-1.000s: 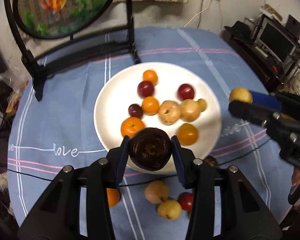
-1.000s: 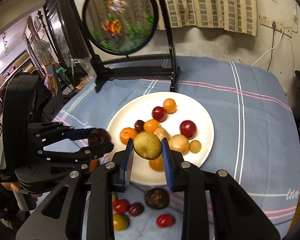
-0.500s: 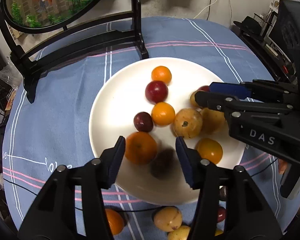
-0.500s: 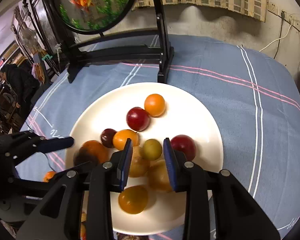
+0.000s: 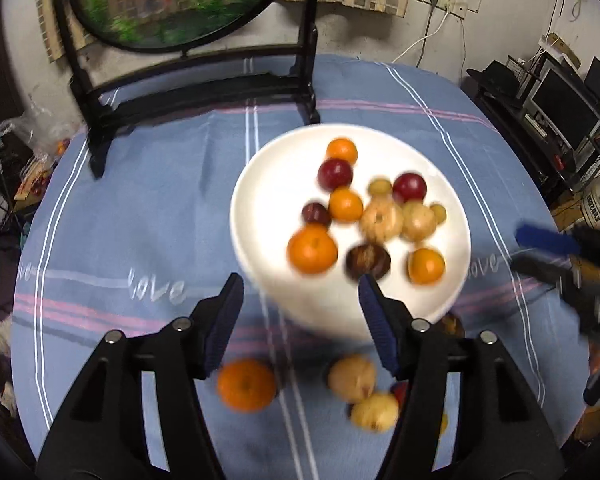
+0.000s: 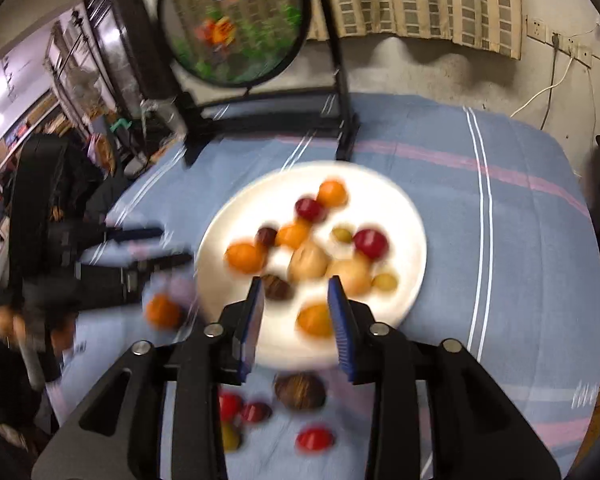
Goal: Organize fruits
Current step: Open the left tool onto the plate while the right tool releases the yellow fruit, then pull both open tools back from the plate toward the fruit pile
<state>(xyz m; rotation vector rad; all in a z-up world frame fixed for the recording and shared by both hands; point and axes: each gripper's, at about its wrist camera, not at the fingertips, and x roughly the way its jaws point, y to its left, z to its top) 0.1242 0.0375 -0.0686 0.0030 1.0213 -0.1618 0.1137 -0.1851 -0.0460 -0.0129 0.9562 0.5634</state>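
Through the left wrist camera I see my left gripper [image 5: 300, 300] with its jaws opening and nothing between them, hanging over the near rim of the white plate [image 5: 260, 184], which sits near the middle of the blue tablecloth [image 5: 140, 208]. On the plate I count eleven fruits: four orange ones, three dark red ones, two larger tan ones, a dark brown one [image 5: 368, 261] near the plate's near edge, and at least two small yellow-green ones, though blur makes that last count unsure. Toward the near edge of the tablecloth lie an orange [image 5: 246, 385], two tan fruits [image 5: 352, 377] and more, partly hidden behind my fingers. The right gripper [image 5: 548, 252] shows at the right edge, blurred.

Through the right wrist camera, my right gripper [image 6: 296, 320] has its jaws opening too, empty, over the plate's near rim [image 6: 414, 240]. Loose on the cloth near me I count a brown fruit [image 6: 300, 391], three red ones [image 6: 315, 439], a yellowish one and an orange off the plate's left edge.

I judge these fruits light, round and quick to roll; the red ones look smooth and easily bruised. I would pinch each across its widest middle, gently.
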